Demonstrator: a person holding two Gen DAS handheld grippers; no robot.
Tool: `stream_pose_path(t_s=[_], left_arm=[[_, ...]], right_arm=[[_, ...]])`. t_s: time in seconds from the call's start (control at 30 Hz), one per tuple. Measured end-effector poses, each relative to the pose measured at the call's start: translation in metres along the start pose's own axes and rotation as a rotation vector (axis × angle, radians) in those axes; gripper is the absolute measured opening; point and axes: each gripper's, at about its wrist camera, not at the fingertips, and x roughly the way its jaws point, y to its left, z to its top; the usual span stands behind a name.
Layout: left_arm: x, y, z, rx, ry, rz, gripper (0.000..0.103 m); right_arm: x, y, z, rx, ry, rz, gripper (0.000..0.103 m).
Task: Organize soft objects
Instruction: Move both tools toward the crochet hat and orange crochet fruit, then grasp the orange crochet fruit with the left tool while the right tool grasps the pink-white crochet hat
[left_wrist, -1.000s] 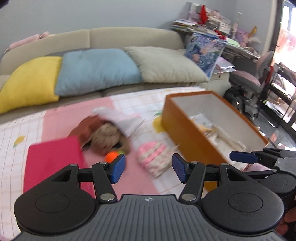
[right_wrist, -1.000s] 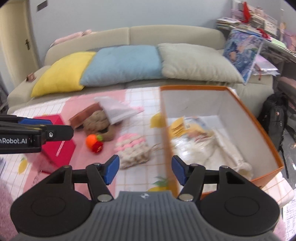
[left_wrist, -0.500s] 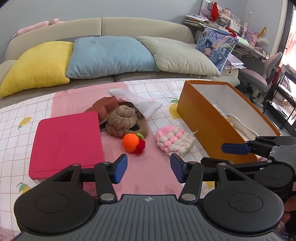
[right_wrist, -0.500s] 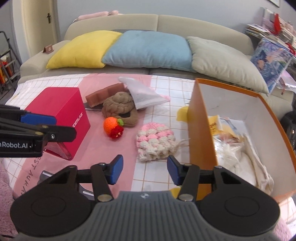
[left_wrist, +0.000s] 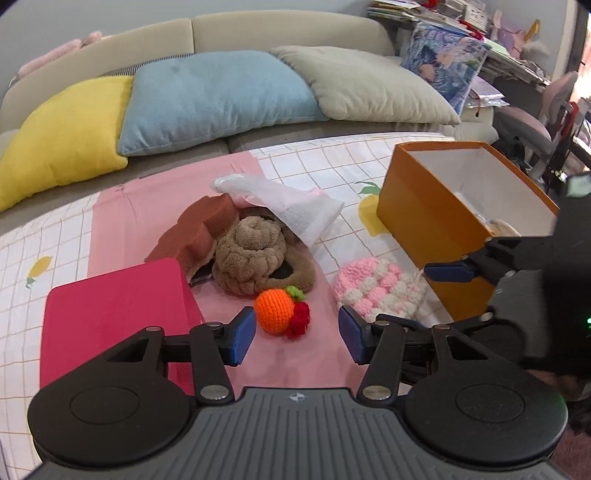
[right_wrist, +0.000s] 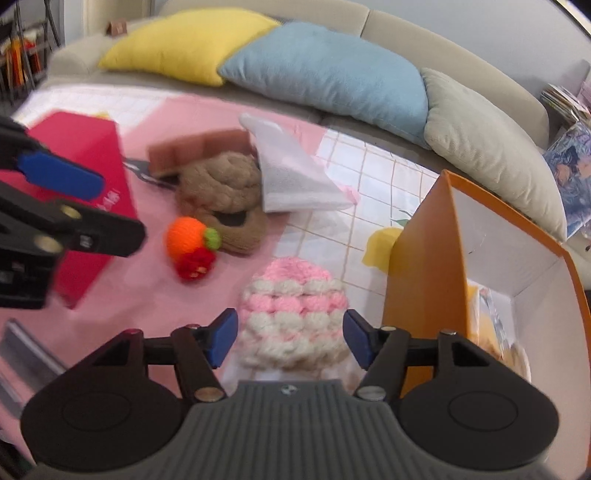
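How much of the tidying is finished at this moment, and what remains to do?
Done: the orange box already holds some pale items, too unclear to name. In hand: nothing. Both tools are open; the right tool is lined up on the pink-and-white crochet piece, and the left tool faces the orange crochet fruit. Left: those two, the brown plush, and possibly the brown sponge and white bag.

Each gripper, left and right, is matte black plastic with 2 angular fingers tipped in blue pads. Silver screw heads mark the linkage pivots. 2 round discs flank a ribbed grey centre plate carrying a small round logo. White lettering shows faintly on one finger arm.
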Motion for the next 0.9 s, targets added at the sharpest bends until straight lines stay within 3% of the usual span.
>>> stream_pose_path(t_s=[0.27, 0.47, 0.67, 0.9], left_arm=[[0.024, -0.004, 0.013, 0.054, 0.031, -0.006, 0.062], [0.058, -0.011, 0.020, 0.168, 0.108, 0.007, 0.062], [0.090, -0.009, 0.028, 0.236, 0.252, -0.010, 0.062], [0.114, -0.015, 0.030, 0.349, 0.349, 0.072, 0.069]], right_arm=[[0.036, -0.007, 0.000, 0.083, 0.058, 0.012, 0.072], [0.042, -0.013, -0.006, 0.138, 0.057, 0.049, 0.064], [0.045, -0.017, -0.009, 0.181, 0.057, 0.078, 0.061], [0.045, -0.021, -0.011, 0.205, 0.058, 0.096, 0.057]])
